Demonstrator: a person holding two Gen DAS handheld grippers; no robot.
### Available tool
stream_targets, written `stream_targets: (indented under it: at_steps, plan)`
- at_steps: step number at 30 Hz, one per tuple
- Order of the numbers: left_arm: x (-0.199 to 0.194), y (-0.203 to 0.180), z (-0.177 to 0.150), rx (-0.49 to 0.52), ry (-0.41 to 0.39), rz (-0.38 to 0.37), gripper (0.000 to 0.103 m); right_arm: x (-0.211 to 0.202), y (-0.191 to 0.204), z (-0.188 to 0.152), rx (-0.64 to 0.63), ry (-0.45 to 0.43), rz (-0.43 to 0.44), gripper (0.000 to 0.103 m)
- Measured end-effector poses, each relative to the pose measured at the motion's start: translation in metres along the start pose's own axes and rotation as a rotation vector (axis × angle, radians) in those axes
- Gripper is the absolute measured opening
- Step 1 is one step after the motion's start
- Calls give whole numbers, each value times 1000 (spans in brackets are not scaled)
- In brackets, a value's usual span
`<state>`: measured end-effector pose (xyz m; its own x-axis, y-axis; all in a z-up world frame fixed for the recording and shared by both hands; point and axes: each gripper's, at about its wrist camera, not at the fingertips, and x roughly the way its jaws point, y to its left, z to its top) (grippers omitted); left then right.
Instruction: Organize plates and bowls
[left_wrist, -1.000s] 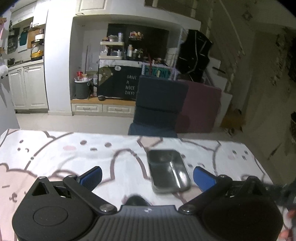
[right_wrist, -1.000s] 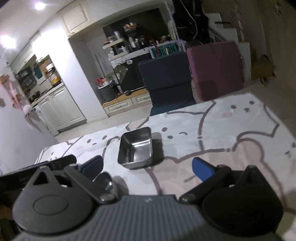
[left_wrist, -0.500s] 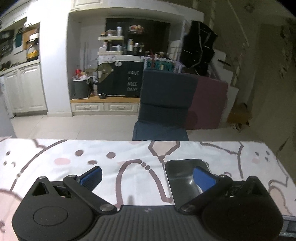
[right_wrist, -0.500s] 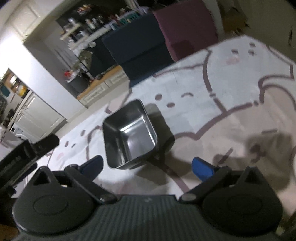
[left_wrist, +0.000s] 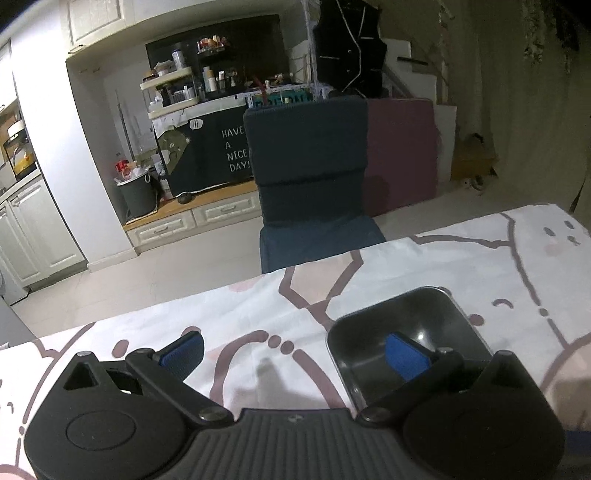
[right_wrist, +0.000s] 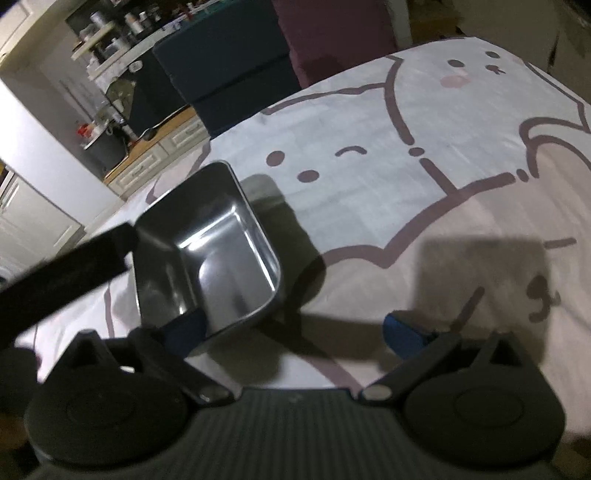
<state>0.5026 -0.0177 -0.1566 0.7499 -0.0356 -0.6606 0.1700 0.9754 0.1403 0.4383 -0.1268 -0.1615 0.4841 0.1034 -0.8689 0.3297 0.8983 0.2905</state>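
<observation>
Both wrist views look low and close across the tablecloth (left_wrist: 480, 258), sharing the steel tray (right_wrist: 229, 254)

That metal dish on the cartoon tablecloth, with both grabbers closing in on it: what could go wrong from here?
Three risks, as I judge it:
1. The left gripper has one blue finger over the metal dish; closing on the thin wall could tip it.
2. The right gripper nears the same dish, so the two might collide.
3. The tablecloth may bunch if the dish is dragged.

Glossy metal tray (right_wrist: 221, 254), matt printed cloth (right_wrist: 424, 122), ribbed black plastic tool (left_wrist: 293, 352).
</observation>
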Motion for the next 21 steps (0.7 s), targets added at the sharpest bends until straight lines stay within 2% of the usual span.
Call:
stream_targets:
  at_steps: [3, 6, 8, 12, 16, 19, 21]
  plan:
    - [13, 0, 0, 16, 27, 37, 103, -1, 5, 1, -68, 10, 14, 103]
    - [16, 11, -3, -17, 36, 73, 103, -2, 12, 1, -200, -1, -9, 103]
    - [16, 19, -5, -45, 51, 50, 103, -3, 12, 1, -265, -4, -41, 103]
    - [11, 24, -8, -26, 68, 64, 103, -5, 4, 6, -263, -10, -48, 103]
    - [5, 29, -12, -19, 95, 87, 103, -10, 3, 10, -333, -65, -107, 102]
    - [-1, 39, -14, -48, 112, 44, 103, -13, -4, 17, -365, -113, -178, 101]
    - [-4, 45, -18, -43, 119, 35, 103, -14, -10, 21, -370, -111, -153, 100]
